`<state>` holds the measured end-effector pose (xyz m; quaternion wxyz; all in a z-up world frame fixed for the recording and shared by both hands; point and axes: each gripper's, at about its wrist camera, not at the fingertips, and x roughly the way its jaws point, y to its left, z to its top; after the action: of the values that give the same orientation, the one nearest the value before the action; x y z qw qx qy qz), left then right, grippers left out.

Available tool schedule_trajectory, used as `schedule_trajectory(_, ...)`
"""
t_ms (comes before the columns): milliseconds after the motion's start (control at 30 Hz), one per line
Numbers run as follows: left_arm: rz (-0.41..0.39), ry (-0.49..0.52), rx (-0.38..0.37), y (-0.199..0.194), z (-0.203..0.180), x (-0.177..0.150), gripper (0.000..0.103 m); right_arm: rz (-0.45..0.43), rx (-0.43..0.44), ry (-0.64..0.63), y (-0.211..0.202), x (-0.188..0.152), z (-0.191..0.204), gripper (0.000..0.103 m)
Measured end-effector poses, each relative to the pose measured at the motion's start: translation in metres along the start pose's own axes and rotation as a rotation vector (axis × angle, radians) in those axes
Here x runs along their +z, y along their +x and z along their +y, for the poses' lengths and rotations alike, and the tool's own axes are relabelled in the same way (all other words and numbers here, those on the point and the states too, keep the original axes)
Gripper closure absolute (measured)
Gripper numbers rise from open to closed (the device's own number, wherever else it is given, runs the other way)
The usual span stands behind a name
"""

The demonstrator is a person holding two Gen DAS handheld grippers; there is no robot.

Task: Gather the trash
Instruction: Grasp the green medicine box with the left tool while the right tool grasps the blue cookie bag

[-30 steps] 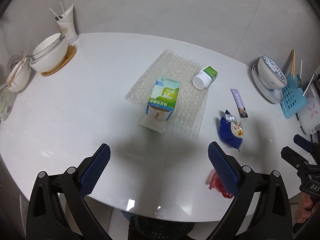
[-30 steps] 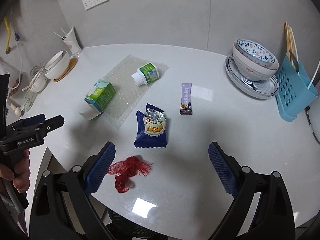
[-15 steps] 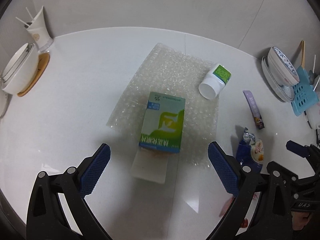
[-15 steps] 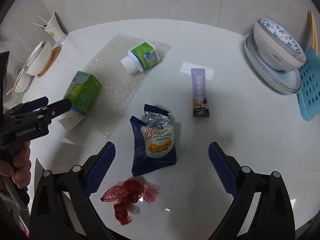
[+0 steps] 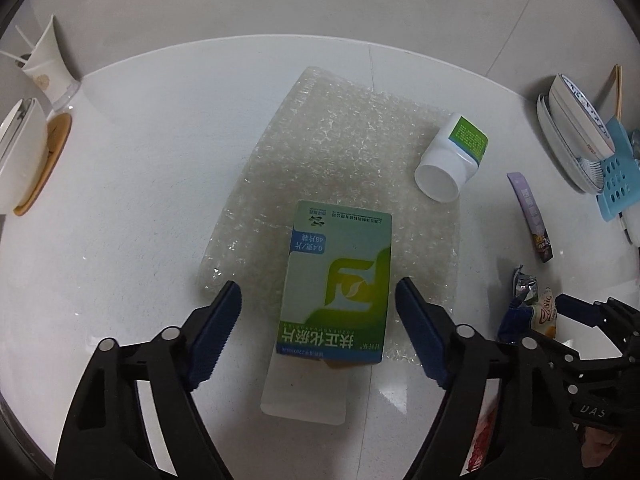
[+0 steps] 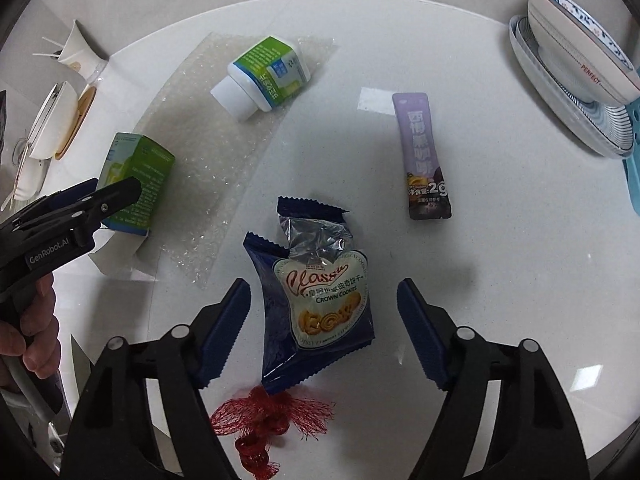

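A green and white carton (image 5: 340,284) lies on a sheet of bubble wrap (image 5: 340,168), its open flap toward me. My left gripper (image 5: 318,304) straddles the carton; its jaws are closing, the blue pads still clear of both sides. In the right wrist view a torn blue cookie wrapper (image 6: 316,300) lies between the fingers of my right gripper (image 6: 324,304), whose jaws are also closing without touching it. A red mesh net (image 6: 268,424) lies just below the wrapper. A white pill bottle (image 6: 262,78) with a green label and a purple sachet (image 6: 424,156) lie farther back.
The round white table (image 5: 140,200) carries stacked bowls on a plate (image 6: 576,64) and a blue rack (image 5: 616,168) at the right, and a white bowl on a wooden coaster (image 5: 24,160) and a cup with sticks (image 5: 44,68) at the left. A hand (image 6: 28,320) grips the left tool.
Both grippers have come down and forward over the table. The carton now sits between the left fingers and the cookie wrapper between the right ones. Both pairs of jaws have narrowed.
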<state>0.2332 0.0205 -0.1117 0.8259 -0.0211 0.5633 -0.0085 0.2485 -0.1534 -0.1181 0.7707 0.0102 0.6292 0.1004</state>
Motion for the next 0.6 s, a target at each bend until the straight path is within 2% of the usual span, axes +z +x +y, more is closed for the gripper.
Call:
schedule_trajectory(167,0.007,0.008,-0.013,0.002,0.0,0.002,0.044,0.015,0.005,0.02,0.004,0.001,0.0,0.046)
schedule_trajectory(233,0.009,0.013,-0.015,0.002,-0.002,0.003,0.053,0.023,0.003,0.021,0.006,0.001,0.003,0.053)
schedule_trajectory(267,0.009,0.013,-0.014,0.001,-0.002,0.003,0.054,0.026,0.002,0.022,0.007,0.001,0.004,0.055)
schedule_trajectory(333,0.003,0.015,-0.017,-0.001,-0.001,0.003,0.054,0.037,0.004,0.027,0.009,0.0,0.005,0.066)
schedule_trajectory(433,-0.004,0.023,-0.013,-0.006,0.002,0.0,0.054,0.033,-0.005,0.034,0.008,-0.001,0.007,0.074)
schedule_trajectory(500,-0.003,0.018,-0.023,-0.009,0.004,-0.002,0.054,0.03,-0.017,0.044,0.007,-0.002,0.009,0.078)
schedule_trajectory(600,-0.006,0.034,-0.024,-0.014,0.006,-0.006,0.054,0.014,-0.032,0.059,0.002,-0.005,0.011,0.078)
